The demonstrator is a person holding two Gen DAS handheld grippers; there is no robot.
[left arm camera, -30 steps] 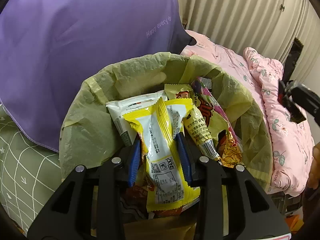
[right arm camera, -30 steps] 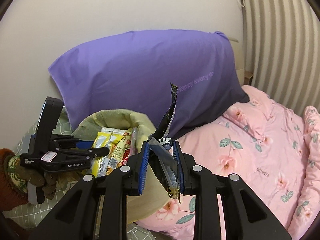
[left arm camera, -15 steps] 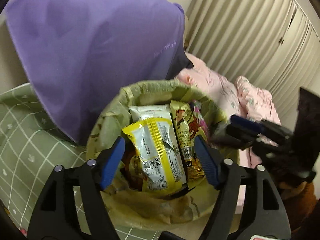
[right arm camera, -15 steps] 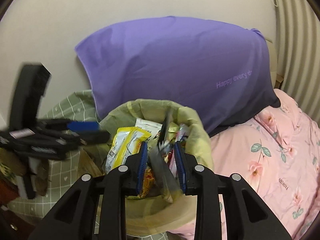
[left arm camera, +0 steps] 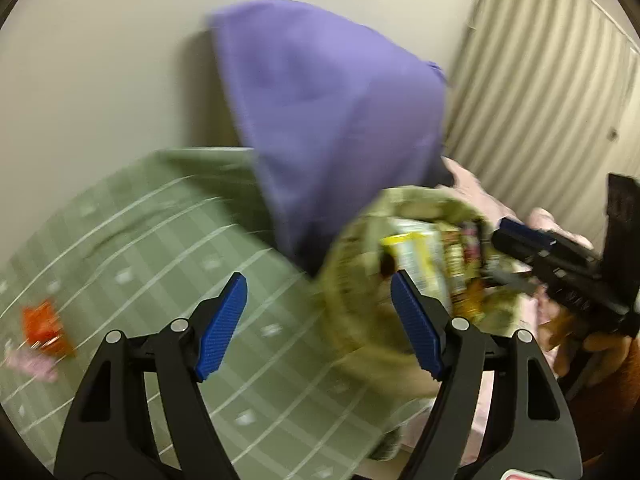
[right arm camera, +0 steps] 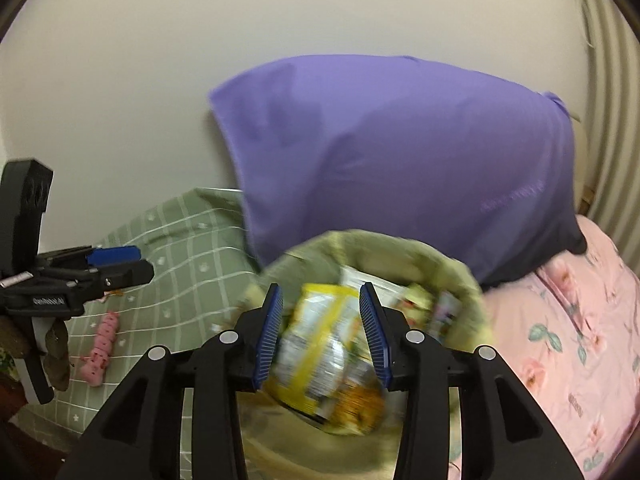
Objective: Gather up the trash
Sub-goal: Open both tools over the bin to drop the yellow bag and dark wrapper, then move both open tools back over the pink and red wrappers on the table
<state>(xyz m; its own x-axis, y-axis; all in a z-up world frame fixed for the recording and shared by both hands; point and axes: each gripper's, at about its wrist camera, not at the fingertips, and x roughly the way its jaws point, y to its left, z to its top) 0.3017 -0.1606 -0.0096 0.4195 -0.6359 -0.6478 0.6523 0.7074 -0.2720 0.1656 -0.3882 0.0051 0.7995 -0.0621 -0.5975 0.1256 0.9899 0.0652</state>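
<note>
Left gripper (left arm camera: 316, 324) is held wide open and empty. Right gripper (right arm camera: 322, 334) is opening above the lined bin (right arm camera: 460, 276), nothing pinched. Remaining trash, an orange wrapper (left arm camera: 44, 326), is seen on the green sheet (left arm camera: 160, 240). Probably light, crinkly, slippery, so best pinched at a flat edge.

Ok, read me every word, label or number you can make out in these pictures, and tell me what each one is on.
"GenRobot.AI", roughly, on the left gripper, seen from the right wrist.
Pale lettering on the purple pillow: blurred, unreadable.
Dark word on the pink floral quilt: too small to read.
Printing on the yellow wrapper in the trash bag: motion-blurred, unreadable.
White sticker on the left gripper: unreadable.
</note>
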